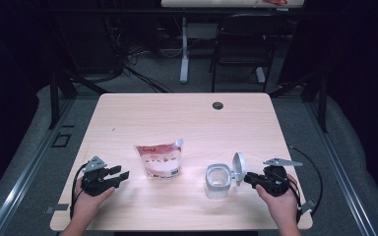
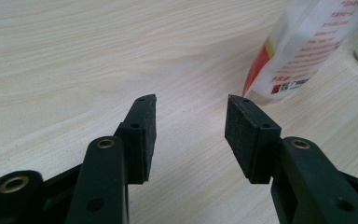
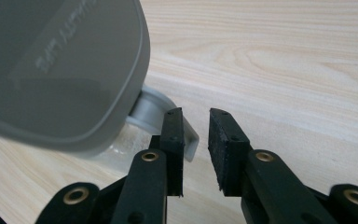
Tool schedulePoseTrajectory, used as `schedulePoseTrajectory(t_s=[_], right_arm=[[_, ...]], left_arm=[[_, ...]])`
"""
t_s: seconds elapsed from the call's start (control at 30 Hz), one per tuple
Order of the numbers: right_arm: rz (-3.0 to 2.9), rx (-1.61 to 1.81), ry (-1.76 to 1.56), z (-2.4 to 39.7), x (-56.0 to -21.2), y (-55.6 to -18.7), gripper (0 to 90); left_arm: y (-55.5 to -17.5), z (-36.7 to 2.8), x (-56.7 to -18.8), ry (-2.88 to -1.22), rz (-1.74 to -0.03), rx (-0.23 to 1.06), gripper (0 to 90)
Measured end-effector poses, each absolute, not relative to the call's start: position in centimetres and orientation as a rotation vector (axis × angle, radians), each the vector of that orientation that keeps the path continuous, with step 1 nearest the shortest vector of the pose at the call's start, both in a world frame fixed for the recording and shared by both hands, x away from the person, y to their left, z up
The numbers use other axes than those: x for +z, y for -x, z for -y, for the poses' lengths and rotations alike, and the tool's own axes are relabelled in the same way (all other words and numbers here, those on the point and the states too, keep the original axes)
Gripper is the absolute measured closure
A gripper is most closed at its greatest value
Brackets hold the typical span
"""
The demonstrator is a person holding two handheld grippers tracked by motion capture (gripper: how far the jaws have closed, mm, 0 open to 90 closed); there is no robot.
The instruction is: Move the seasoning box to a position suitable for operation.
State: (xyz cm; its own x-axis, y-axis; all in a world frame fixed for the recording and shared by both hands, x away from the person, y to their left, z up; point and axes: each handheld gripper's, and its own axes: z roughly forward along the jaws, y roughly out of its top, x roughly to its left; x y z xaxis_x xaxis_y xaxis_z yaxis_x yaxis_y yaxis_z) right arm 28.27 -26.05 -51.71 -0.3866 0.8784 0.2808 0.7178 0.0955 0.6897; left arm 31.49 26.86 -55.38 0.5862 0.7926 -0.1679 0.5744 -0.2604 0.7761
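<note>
Your tabletop [image 1: 142,115] is a pale wood-grain surface with a small dark round grommet [image 1: 218,105] near its far edge. Beyond it stand a dark chair [image 1: 241,44] and a white desk leg [image 1: 184,49] on the grey floor.

A snack pouch [image 1: 160,160] with a red band, printed front and a white spout at its upper right corner lies flat near the middle of the tabletop. In the left gripper view its lower corner [image 2: 303,51] sits just beyond and to the right of your jaw tips.

To the right of the pouch stands a clear plastic container [image 1: 217,181]. Its grey hinged lid [image 1: 239,168] is flipped up and stands on edge at the container's right side. In the right gripper view the lid [image 3: 60,65] looms large at upper left, with its hinge tab [image 3: 149,109] directly at your jaw tips.

Your right tool [image 1: 250,179] points left at the lid's hinge side, close against it. Its jaws stand a narrow gap apart, with nothing pressed between the pads; the left pad lies in front of the hinge tab, and you cannot tell whether it touches.

Your left tool [image 1: 120,173] rests low at the near left of the tabletop, pointing right toward the pouch and clear of it. Its jaws stand wide apart and empty over bare wood.
</note>
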Motion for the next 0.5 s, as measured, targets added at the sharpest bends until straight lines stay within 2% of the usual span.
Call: schedulePoseTrajectory(t_s=[0.5], right_arm=[[-2.257,1.118,-1.543,25.1,-53.4,-26.9,76.0]], left_arm=[[-31.5,-26.9,-55.5,-1.951,-1.096,0.330,53.4]])
